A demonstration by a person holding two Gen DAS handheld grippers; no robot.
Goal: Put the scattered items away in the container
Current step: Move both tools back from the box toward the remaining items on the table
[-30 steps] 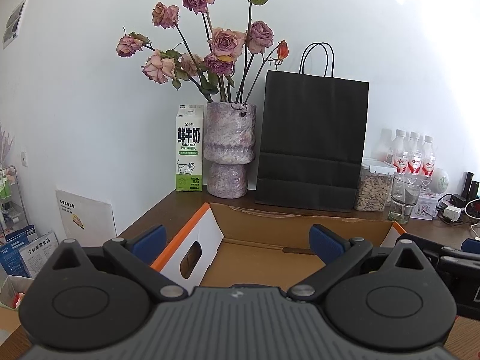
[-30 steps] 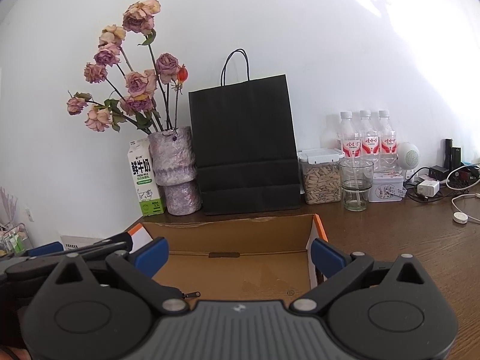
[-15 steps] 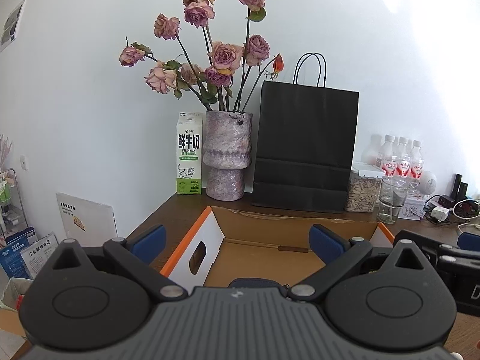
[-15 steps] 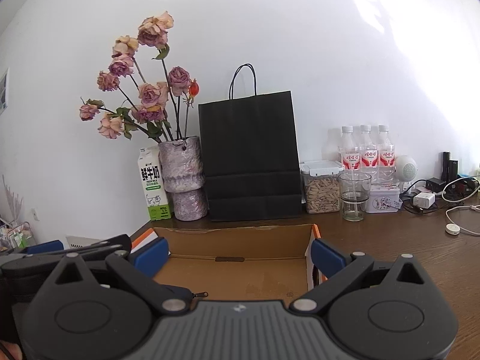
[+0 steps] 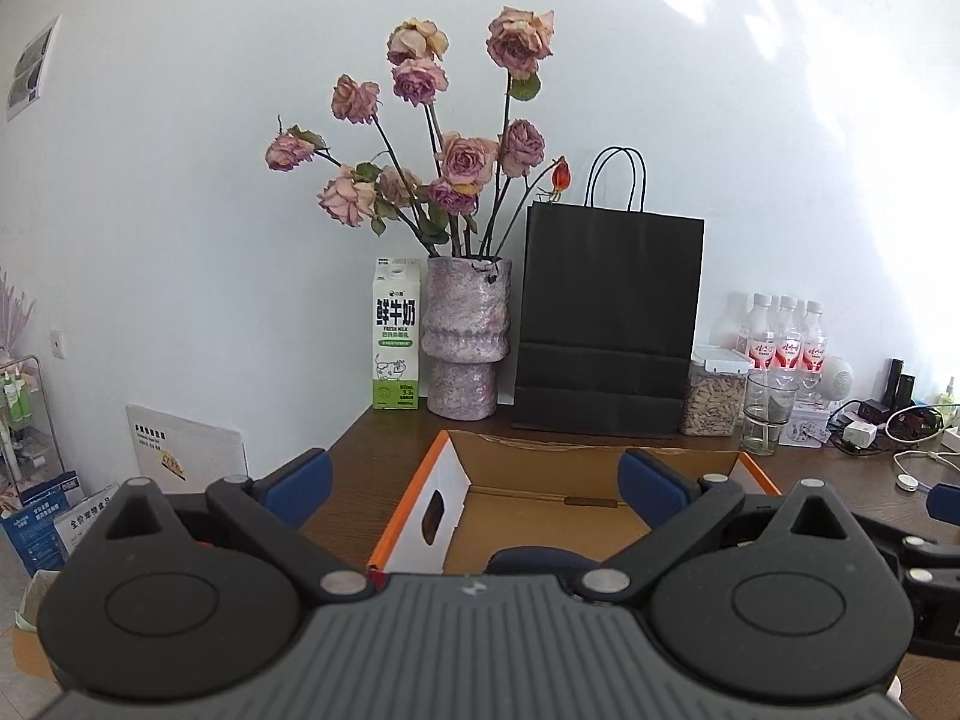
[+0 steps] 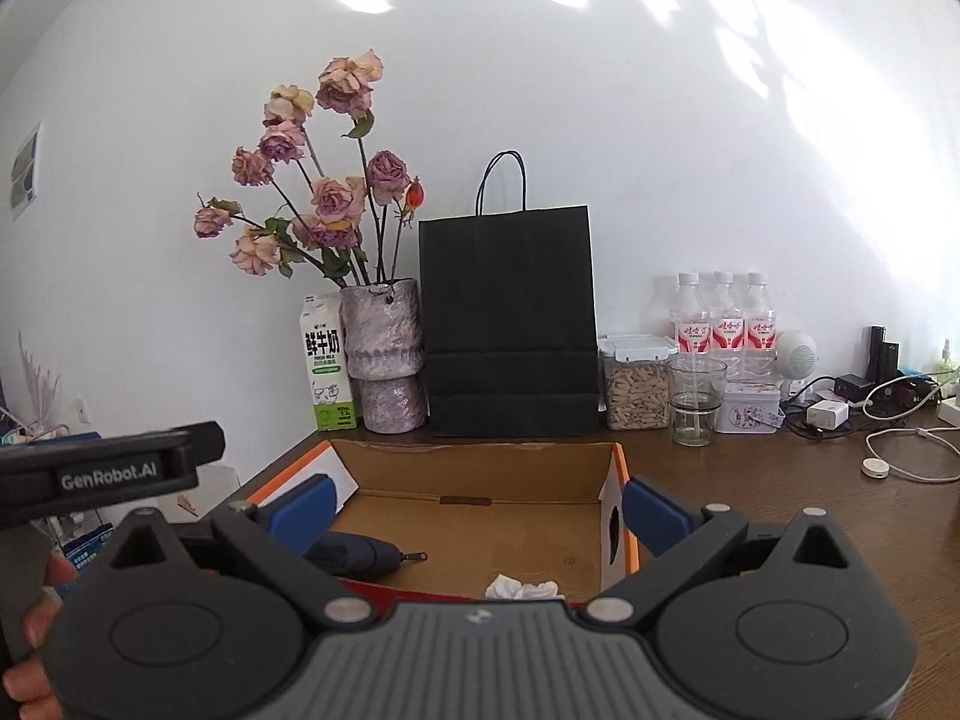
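Box (image 6: 480, 468), bag (image 6: 509, 324) behind, pouch (image 6: 354, 552) inside

Your left gripper (image 5: 474, 483), blue pads spread wide with nothing between them, hangs over the near end of the open brown cardboard box with orange edges (image 5: 414, 510). Inside the box, a dark navy rounded item (image 5: 534, 558) peeks above the gripper body. Beyond the box's far wall stand a black paper bag (image 5: 609, 324), a mottled purple vase of dried roses (image 5: 465, 339) and a white milk carton (image 5: 396, 342).
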